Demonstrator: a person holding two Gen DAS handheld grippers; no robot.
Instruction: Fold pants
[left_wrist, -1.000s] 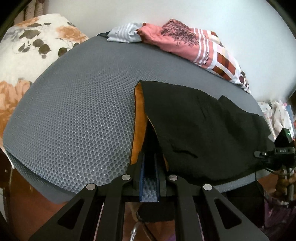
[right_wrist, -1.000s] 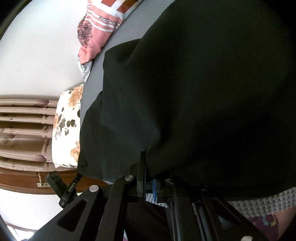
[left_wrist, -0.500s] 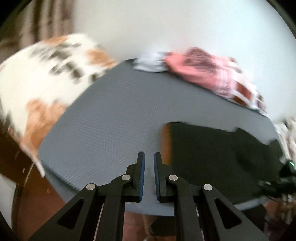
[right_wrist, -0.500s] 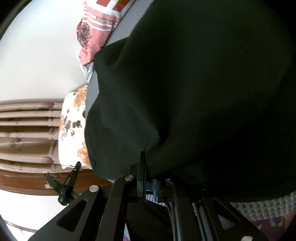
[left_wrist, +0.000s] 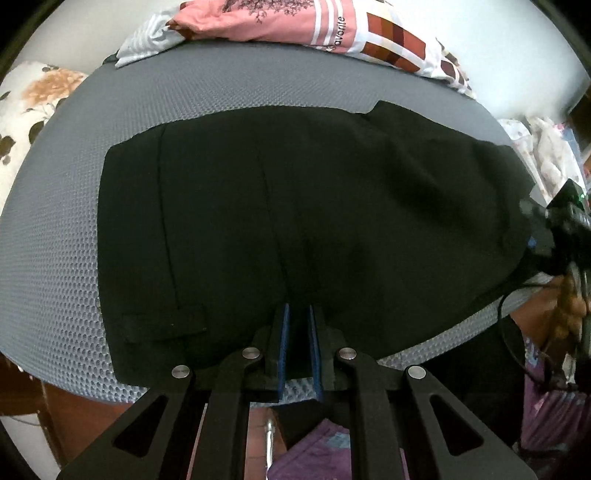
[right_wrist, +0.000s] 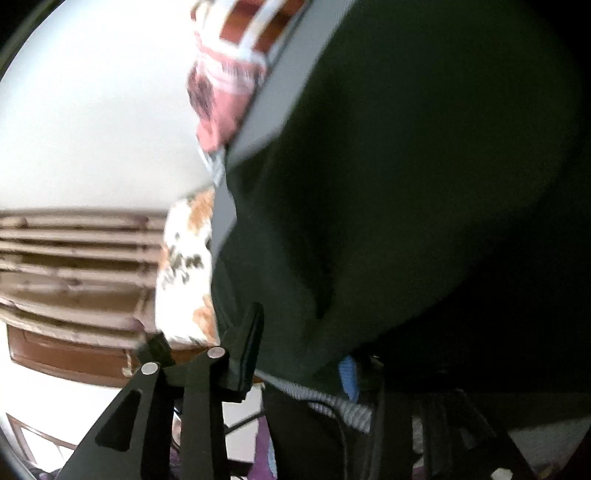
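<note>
close in, left gripper (left_wrist: 298, 325) hangs over near edge of black pants (left_wrist: 295, 206), jaws almost together, narrow gap, no cloth pinched as far as i can see; probably freed to take next fold. right gripper (right_wrist: 295, 354) at pants' right end, jaws opening, dark cloth lying between them, likely letting go after laying it down. pants spread flat on grey mesh mat (left_wrist: 55, 221), good for creasing. further back, pink printed garment (left_wrist: 295, 22) heaped at mat's far edge, out of way. floral pillow (left_wrist: 33, 96) off left.
</note>
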